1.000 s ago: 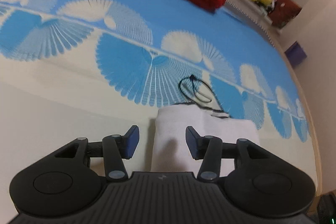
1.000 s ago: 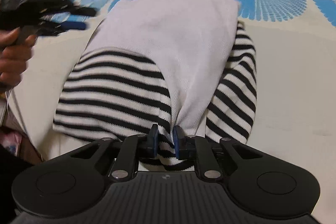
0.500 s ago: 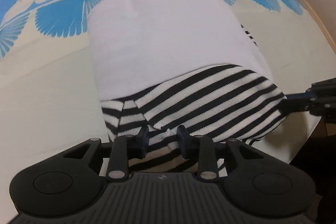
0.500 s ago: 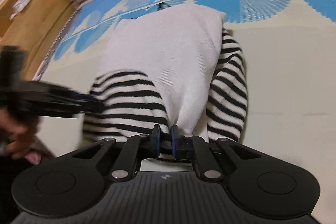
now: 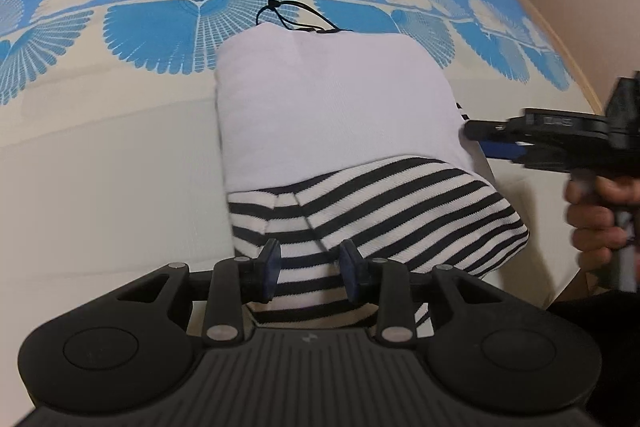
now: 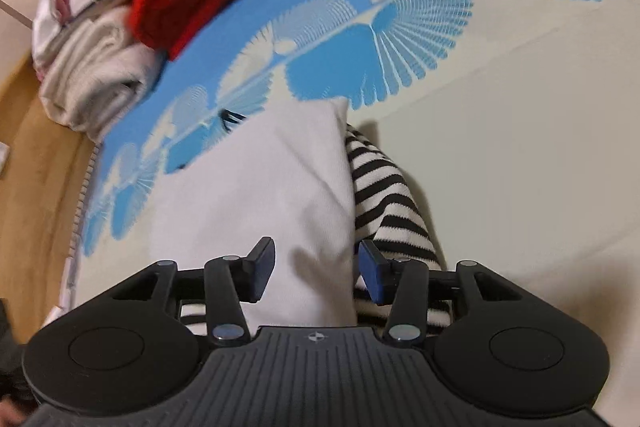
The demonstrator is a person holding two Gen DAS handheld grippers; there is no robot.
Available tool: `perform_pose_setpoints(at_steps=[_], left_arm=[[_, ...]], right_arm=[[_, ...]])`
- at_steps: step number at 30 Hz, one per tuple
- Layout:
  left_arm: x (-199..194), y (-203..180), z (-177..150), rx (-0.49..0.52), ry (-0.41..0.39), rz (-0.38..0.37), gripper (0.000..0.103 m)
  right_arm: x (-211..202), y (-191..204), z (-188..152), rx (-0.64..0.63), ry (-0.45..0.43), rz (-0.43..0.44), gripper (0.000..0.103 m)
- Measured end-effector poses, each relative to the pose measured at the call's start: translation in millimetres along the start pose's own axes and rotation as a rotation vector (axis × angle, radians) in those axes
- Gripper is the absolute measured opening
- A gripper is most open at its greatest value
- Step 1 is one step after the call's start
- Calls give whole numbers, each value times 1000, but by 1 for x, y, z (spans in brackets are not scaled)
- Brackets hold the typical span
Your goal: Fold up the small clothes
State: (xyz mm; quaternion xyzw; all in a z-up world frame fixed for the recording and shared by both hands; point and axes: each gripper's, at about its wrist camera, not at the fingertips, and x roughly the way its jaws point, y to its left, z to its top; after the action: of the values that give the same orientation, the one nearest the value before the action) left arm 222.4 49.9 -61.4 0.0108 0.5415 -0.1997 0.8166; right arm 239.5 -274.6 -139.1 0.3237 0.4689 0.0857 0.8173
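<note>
Striped top near hem hidden under left tongs, gripping it; right tongs opening, empty.

The left tool is built of matte black plastic, with a ribbed central body bearing a small pale emblem. Two round housings with recessed discs are set at its sides. Angular black linkage arms are fastened with silver screws, and dark blue pads are fitted to its fingers. The right tool is made alike, with brighter blue pads and a cross-shaped mark on the ribs. From the side it is seen as a slim black body with pale embossed lettering, gripped by a hand.
</note>
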Motion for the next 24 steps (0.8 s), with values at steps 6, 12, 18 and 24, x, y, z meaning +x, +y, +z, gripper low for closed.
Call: perform_pose_setpoints(at_steps=[6, 12, 18, 24], left_arm=[[2, -12, 3, 61, -5, -42, 36], [24, -29, 2, 132, 71, -58, 36], [34, -33, -2, 160, 88, -19, 37], [1, -22, 7, 129, -30, -47, 36]], right_arm=[[-27, -2, 13, 56, -194, 102, 2], [-17, -6, 11, -3, -166, -84, 2], [-8, 18, -1, -140, -135, -189, 5], [-54, 55, -31, -443, -233, -70, 38]])
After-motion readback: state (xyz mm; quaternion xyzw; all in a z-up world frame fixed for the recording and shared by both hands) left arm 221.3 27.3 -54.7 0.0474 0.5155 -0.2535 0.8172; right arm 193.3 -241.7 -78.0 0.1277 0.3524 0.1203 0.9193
